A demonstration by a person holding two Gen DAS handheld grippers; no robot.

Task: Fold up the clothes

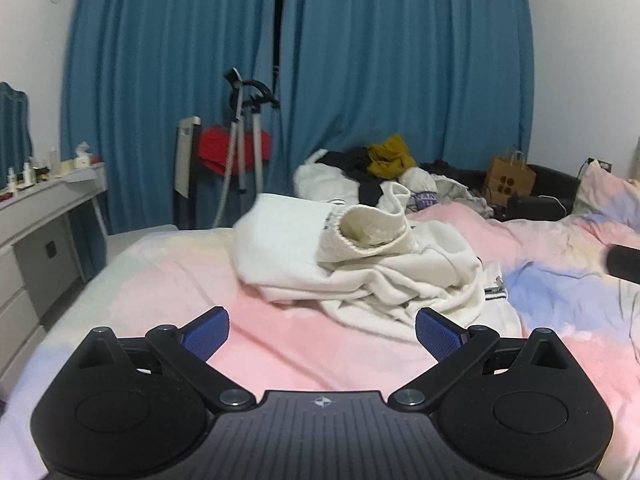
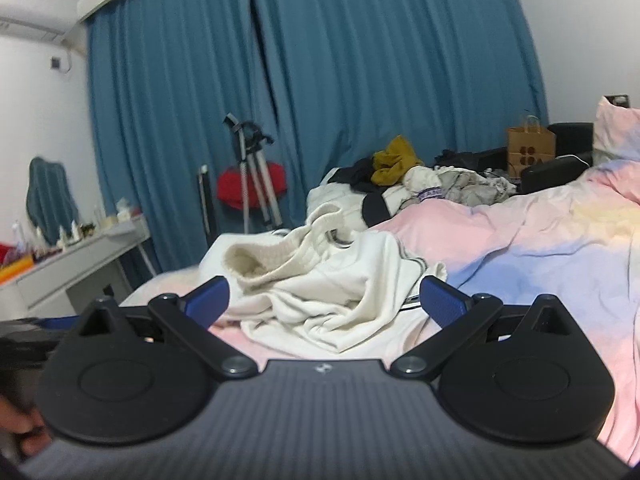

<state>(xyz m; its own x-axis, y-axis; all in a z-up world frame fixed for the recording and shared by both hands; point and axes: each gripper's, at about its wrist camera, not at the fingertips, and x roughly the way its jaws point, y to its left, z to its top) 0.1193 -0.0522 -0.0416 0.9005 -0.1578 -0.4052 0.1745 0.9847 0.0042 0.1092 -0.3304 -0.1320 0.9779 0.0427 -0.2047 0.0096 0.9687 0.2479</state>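
Left wrist view
Nearest: the left tool [image 1: 322, 330], its blue pads [image 1: 208, 336] spread wide, holding nothing.
Under it: the pink and blue bed cover [image 1: 304, 356], bare between the fingers.
Garment: a crumpled white sweater [image 1: 360, 268] lies on the bed at 12 to 1 o'clock from the tool, near but apart from both pads. Its ribbed cuff [image 1: 366, 234] stands up and gapes toward the camera.
Behind: a pile of clothes [image 1: 384, 172] at 1 o'clock, well apart, against the blue curtain [image 1: 360, 60]; a worktop [image 1: 48, 196] at 9 o'clock.

Right wrist view
Nearest: the right tool [image 2: 325, 306], also spread wide and empty.
Garment: the same white sweater [image 2: 336, 288] at 12 o'clock, its bunched folds showing between the pads; whether it touches them I cannot tell.
Behind: a paper bag [image 2: 530, 146] at 2 o'clock.

Risks
Layers: the sweater is heaped, so a pinch would likely catch several layers and lift a lump instead of one edge.
Cover: closing low could grab the bed cover with the knit.
Mismatch: the tools might take unmatched points, twisting the sweater.
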